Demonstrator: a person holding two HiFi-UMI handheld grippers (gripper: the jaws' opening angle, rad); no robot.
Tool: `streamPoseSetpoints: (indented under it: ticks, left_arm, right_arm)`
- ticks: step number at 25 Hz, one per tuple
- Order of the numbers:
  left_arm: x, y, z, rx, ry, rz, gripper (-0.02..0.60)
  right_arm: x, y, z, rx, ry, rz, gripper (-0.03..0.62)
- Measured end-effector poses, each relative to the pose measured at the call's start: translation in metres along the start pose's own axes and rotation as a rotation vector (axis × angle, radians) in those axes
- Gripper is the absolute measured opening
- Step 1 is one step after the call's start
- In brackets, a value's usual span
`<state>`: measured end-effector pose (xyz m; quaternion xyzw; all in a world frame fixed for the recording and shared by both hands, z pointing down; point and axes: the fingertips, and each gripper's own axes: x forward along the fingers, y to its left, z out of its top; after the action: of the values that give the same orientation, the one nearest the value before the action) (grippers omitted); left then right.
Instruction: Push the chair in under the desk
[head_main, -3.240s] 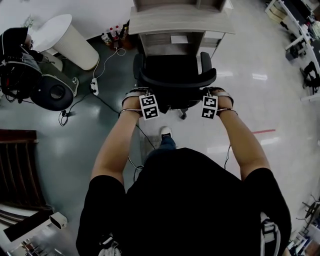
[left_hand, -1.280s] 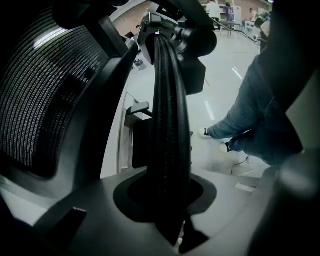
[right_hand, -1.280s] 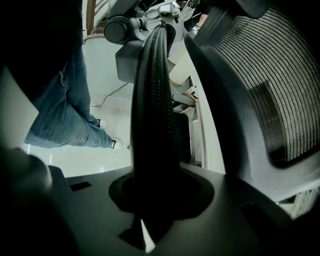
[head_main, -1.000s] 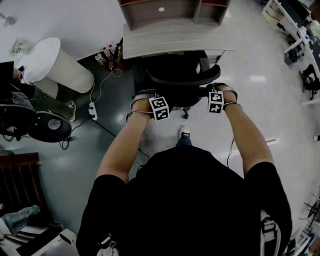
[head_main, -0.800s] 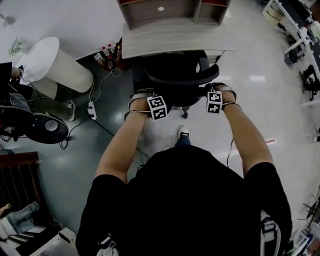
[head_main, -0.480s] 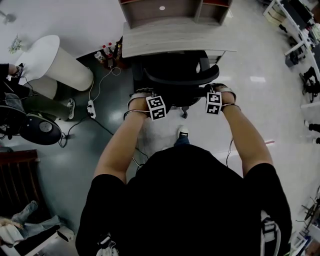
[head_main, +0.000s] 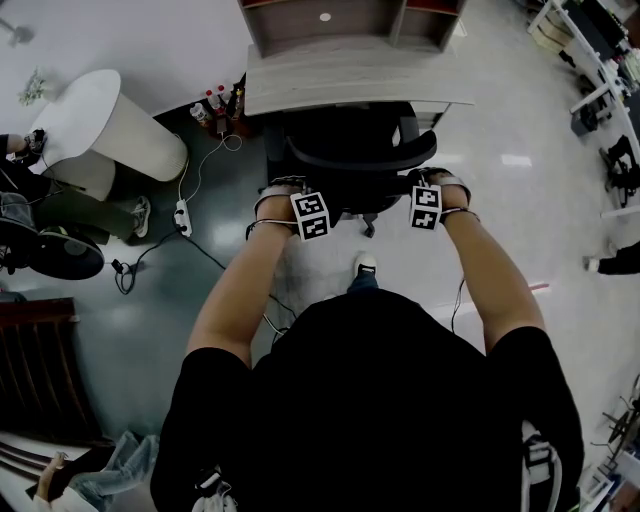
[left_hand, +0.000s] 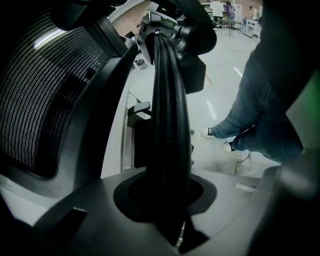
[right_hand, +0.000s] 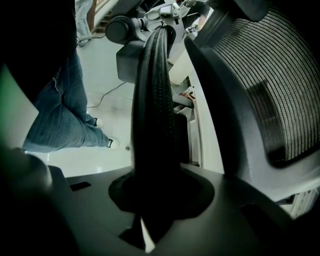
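Nearest to the person, the left hand-held gripper (head_main: 290, 195) and the right hand-held gripper (head_main: 432, 190) sit at the two ends of the curved top of the backrest. In each gripper view the jaws are clenched on the black backrest rim (left_hand: 167, 125), which runs up between them, with the mesh back (left_hand: 45, 95) beside it. The person's shoe (head_main: 366, 265) stands on the floor (head_main: 500, 230) just behind the chair base.

The chair (head_main: 355, 140) has its seat under the front edge of the worktop (head_main: 340, 78). The backrest is out in front of that edge, so I judge the push as almost finished.

To do this step well, both hand-held grippers should press forward with equal force, so that the chair rolls straight and does not swing to one side. The grip should stay firm but not twist the rim. The armrests (head_main: 410, 125) are near the worktop edge, and I cannot tell if they pass below it, so the last part should go slowly. The foot should keep away from the wheels.
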<state>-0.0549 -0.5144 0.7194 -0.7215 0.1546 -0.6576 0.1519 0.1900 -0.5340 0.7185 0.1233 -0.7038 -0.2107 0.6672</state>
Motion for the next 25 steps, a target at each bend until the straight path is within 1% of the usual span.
streamPoseSetpoints:
  ticks: [6,9,12,13,17,21,25]
  left_arm:
    - [0.001,0.000,0.000,0.004,-0.003,0.010,0.091]
    - [0.001,0.001,0.000,-0.004,-0.003,0.002,0.098]
    - [-0.001,0.000,0.001,-0.035,-0.025,-0.020,0.119]
    - [-0.003,0.000,0.001,-0.049,-0.037,-0.024,0.135]
    - [-0.012,0.001,-0.001,-0.093,-0.066,-0.021,0.167]
    - [-0.026,0.002,-0.002,-0.114,-0.107,-0.004,0.192]
    - [-0.044,0.000,-0.002,-0.161,-0.167,0.008,0.206]
  right_arm:
    - [0.000,0.000,0.000,0.008,-0.002,-0.007,0.097]
    - [0.000,-0.002,0.001,0.027,-0.009,-0.015,0.121]
    - [-0.003,-0.002,0.002,0.050,-0.020,-0.014,0.135]
    - [-0.005,-0.002,0.002,0.060,-0.024,-0.014,0.143]
    - [-0.017,-0.003,0.002,0.092,-0.041,-0.032,0.179]
    - [-0.033,-0.004,-0.002,0.185,-0.056,-0.052,0.224]
    - [-0.061,-0.004,-0.003,0.327,-0.115,-0.086,0.224]
